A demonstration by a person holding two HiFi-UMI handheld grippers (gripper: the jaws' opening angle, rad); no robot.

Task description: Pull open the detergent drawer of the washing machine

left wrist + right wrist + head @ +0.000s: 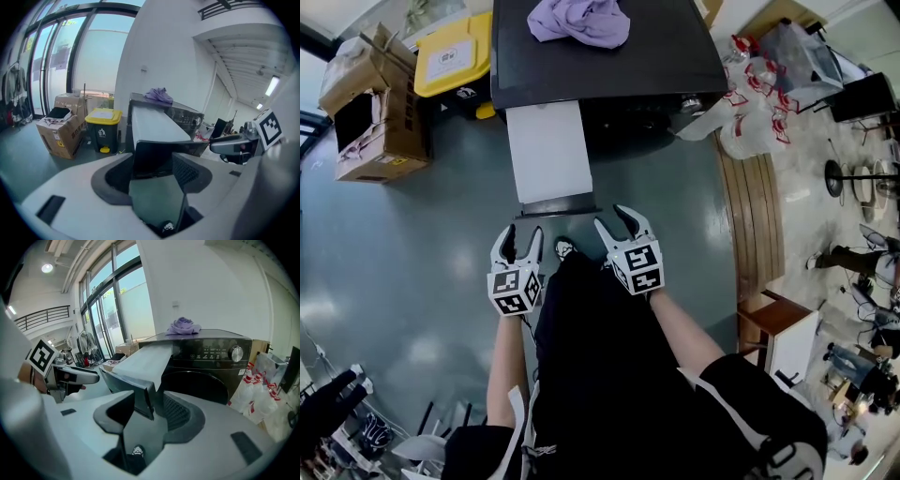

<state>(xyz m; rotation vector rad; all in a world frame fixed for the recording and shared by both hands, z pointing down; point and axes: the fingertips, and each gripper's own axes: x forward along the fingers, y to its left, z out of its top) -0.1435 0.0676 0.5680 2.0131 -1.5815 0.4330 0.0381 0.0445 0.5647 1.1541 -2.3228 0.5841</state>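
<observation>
Already the detergent drawer (548, 155) is standing far out of the washing machine (661, 56), so I am weighing how it will handle from here.

Starting at the machine's left, a cardboard box (375, 103) and a yellow-lidded bin (455, 56) are sitting on the floor beside it. Neither is getting in my way.

In front of the machine, the left gripper (522, 234) is hovering with its jaws spread and gripping nothing. In its own view the drawer's dark front panel (154, 157) is showing through the gap, but the pads are not pressing on it.

The drawer itself is projecting from the left part of the machine's front, a long pale tray ending in that dark panel (558, 207). I am judging it to be light, stiff plastic running on a slide. It should be easy to move, yet likely to sag or bind if it is levered sideways at this reach. The panel looks smooth, so a pinch on its flat face may slip. I am favouring a hold across the panel's edge, pulling straight away from the machine.

The right gripper (612, 223) is also waiting in front of the machine, jaws apart and unloaded. The panel's corner (143, 399) is lying just ahead of them.

A purple cloth (579, 21) is resting on the machine's lid, and plastic bags (750, 103) are heaped at its right.
</observation>
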